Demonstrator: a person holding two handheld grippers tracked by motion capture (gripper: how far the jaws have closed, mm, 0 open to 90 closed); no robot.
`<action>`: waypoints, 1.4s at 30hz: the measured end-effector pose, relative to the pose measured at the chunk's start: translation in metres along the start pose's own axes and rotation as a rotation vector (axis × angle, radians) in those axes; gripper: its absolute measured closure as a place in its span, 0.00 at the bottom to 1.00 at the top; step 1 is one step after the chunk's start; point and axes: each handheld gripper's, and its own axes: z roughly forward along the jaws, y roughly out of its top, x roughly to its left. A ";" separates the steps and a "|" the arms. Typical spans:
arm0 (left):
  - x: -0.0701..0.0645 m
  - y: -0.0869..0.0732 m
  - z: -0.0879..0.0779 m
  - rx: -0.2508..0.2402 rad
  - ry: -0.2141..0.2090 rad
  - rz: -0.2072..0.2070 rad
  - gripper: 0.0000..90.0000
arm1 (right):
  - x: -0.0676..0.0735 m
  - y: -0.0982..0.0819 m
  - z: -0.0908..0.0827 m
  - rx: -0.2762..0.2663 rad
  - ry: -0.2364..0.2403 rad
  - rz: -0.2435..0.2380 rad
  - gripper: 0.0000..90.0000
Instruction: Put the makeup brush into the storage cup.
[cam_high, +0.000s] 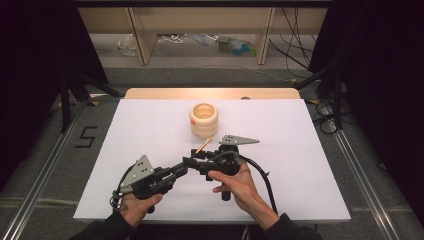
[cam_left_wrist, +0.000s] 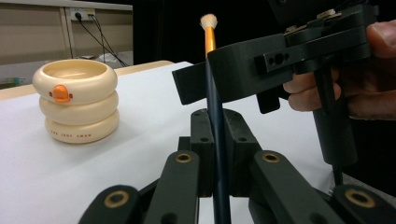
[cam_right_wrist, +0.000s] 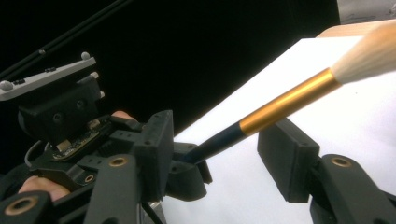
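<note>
My left gripper (cam_high: 186, 163) is clamped on the dark handle of the makeup brush (cam_left_wrist: 214, 121), which stands up between its jaws, bristles topmost, above the white surface (cam_high: 150, 130). Behind sits the cream ringed holder (cam_high: 203, 120). My right gripper (cam_right_wrist: 224, 154) straddles the brush's gold ferrule, its pads apart from it and not touching.

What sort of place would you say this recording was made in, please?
Probably a lab recording bay, not a home: a white-covered table inside black curtains, loose cables on the floor behind, and a taped number five beside floor rails.
</note>
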 end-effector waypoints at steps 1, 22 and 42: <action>-0.001 0.000 0.000 -0.001 0.006 -0.011 0.93 | 0.000 0.000 0.000 0.001 0.001 0.005 0.54; -0.002 0.001 -0.001 -0.015 0.008 -0.005 0.93 | -0.002 -0.001 0.001 -0.022 0.022 0.015 0.71; -0.002 0.002 -0.001 -0.029 -0.008 0.015 0.93 | -0.002 -0.002 -0.002 -0.055 0.069 0.075 0.82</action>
